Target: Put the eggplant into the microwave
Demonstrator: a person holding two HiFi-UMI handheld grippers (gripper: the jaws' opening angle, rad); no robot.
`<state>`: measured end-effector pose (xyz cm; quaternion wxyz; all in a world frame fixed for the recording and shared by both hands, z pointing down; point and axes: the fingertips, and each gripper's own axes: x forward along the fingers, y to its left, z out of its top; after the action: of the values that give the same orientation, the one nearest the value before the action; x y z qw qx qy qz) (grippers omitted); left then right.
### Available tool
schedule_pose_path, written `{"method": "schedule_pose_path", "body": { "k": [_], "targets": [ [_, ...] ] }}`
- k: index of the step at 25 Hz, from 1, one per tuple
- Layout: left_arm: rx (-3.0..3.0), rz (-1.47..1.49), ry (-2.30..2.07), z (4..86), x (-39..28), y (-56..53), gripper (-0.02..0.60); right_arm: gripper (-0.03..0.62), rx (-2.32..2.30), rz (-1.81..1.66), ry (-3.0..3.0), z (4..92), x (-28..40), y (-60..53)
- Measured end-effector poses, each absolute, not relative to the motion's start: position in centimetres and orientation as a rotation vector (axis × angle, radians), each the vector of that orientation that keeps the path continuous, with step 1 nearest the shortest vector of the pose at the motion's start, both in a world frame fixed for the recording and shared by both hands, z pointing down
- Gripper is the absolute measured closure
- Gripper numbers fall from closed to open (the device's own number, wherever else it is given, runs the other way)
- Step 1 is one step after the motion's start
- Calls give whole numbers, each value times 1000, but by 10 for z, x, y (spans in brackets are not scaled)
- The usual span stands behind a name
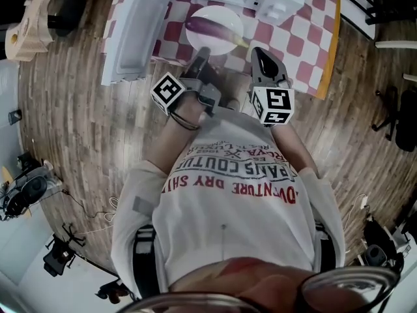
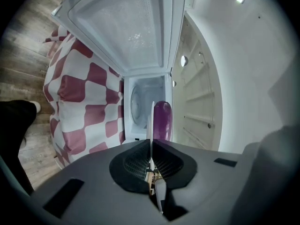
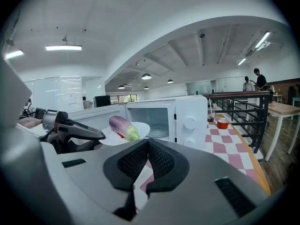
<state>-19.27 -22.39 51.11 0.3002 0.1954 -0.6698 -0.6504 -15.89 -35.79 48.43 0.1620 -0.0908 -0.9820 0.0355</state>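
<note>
Past the shirt, left gripper fingers clamp the plate bearing the eggplant, near level; right gripper fingers are closed, empty.

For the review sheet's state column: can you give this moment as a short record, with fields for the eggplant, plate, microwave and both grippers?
eggplant: lying on the plate, not yet inside the microwave
plate: white, held by its rim in front of the microwave's opening
microwave: on the checked cloth, door swung open
left gripper: jaws shut on the plate's rim
right gripper: jaws together, nothing between them, beside the plate
</note>
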Motion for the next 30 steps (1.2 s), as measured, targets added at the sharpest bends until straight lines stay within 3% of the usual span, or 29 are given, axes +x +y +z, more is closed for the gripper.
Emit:
{"method": "schedule_pose_path", "body": {
  "k": [17, 30],
  "targets": [
    [423, -1692, -1757, 563, -309, -223, 546, 572, -249, 44, -2707, 517, -271, -346],
    [353, -1647, -1740, 602, -365, -232, 546, 572, -247, 30, -2642, 546, -311, -340]
  ]
}}
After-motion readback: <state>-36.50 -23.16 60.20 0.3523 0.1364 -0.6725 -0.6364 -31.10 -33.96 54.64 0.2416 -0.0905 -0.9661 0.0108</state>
